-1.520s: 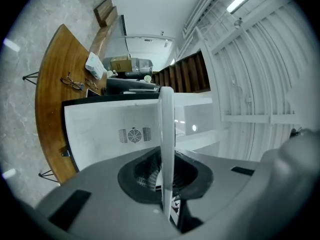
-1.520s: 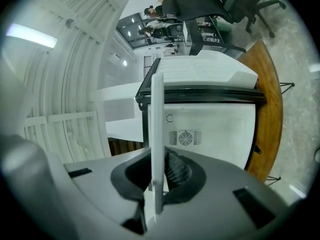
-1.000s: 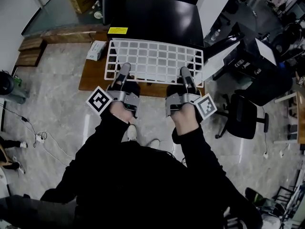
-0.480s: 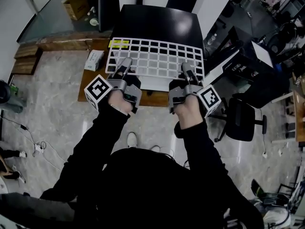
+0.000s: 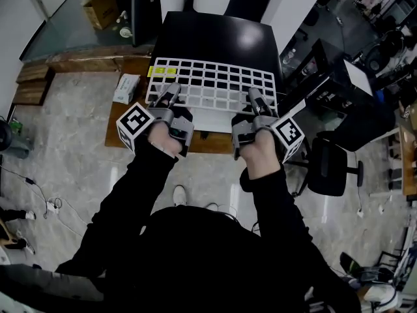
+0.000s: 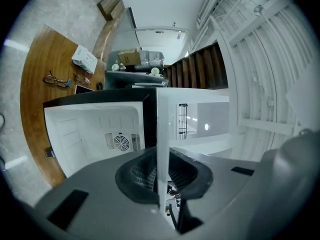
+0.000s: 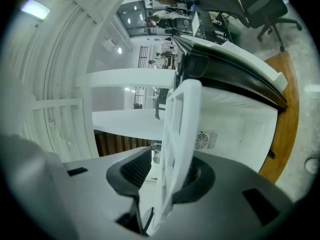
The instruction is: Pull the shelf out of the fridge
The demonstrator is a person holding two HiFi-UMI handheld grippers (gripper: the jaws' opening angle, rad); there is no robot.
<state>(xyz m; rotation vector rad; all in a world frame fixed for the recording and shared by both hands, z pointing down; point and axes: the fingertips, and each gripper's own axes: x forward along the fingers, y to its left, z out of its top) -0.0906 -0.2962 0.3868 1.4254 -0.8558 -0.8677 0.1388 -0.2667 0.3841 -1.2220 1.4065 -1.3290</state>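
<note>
The white, flat grid shelf (image 5: pixel 212 83) is held level by its near edge, in front of the open small black fridge (image 5: pixel 215 34) and overlapping its top in the head view. The left gripper (image 5: pixel 171 95) is clamped on that edge. The jaws of the right gripper (image 5: pixel 254 96) have just been opening, and the edge sits loosely between them. The shelf is judged light and stiff but smooth. It is best taken by the solid front rim near both corners, so that it is kept level.

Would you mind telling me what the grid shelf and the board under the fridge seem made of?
Shelf: likely white plastic, matte; thick flat bars in an open grid, though coated metal is possible. Board: wood, smooth brown finish with visible grain.
</note>
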